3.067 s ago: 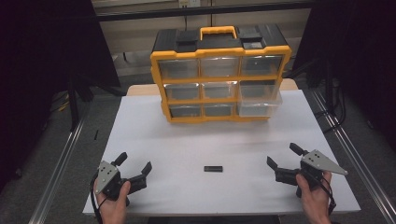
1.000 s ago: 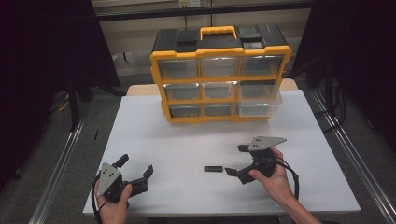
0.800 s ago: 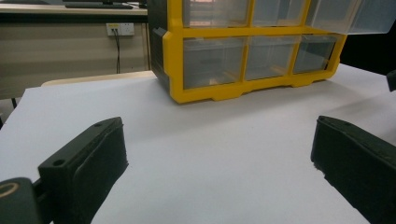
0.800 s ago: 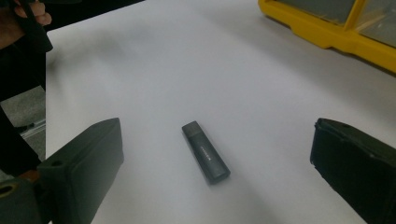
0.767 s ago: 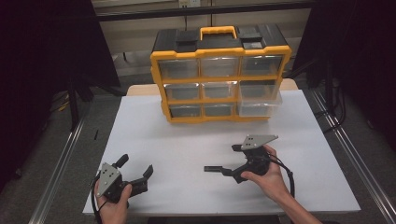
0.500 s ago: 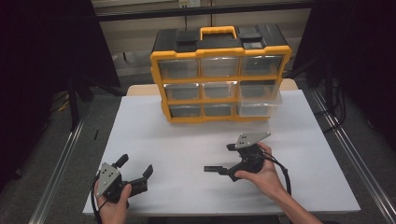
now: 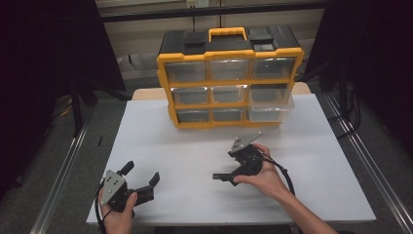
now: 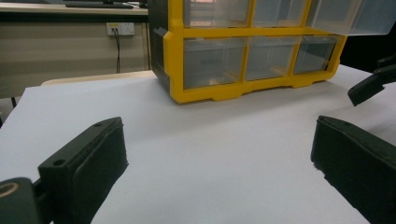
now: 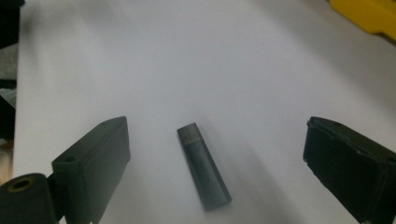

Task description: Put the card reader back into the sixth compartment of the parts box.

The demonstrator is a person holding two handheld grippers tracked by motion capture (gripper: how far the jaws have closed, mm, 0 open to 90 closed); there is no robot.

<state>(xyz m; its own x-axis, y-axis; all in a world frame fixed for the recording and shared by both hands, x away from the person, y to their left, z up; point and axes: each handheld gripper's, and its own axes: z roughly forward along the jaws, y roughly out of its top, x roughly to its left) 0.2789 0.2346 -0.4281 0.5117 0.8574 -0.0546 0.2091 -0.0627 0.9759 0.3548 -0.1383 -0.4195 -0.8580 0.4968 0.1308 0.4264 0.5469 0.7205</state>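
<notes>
A small dark stick-shaped object (image 7: 220, 176) lies flat on the white table (image 7: 160, 141) at front centre. My right gripper (image 7: 230, 168) is lowered over it from the right. In the right gripper view the stick (image 9: 203, 166) lies between the two jaws of the right gripper (image 9: 215, 156), and the pads stand apart from it on both sides. The jaws have just been closing slightly and are still wide. My left gripper (image 7: 141, 173) rests near the front left edge. The left gripper (image 8: 215, 158) is open over bare table.
A yellow and black drawer organiser (image 7: 229, 78) with clear drawers stands at the back of the table. Its bottom right drawer (image 7: 270, 109) is pulled out a little. The organiser (image 8: 252, 51) faces the left gripper, and metal rails run along both table sides.
The right hand has travelled left from the front right corner to the dark stick and lowered over it. The left gripper has stayed in place.
</notes>
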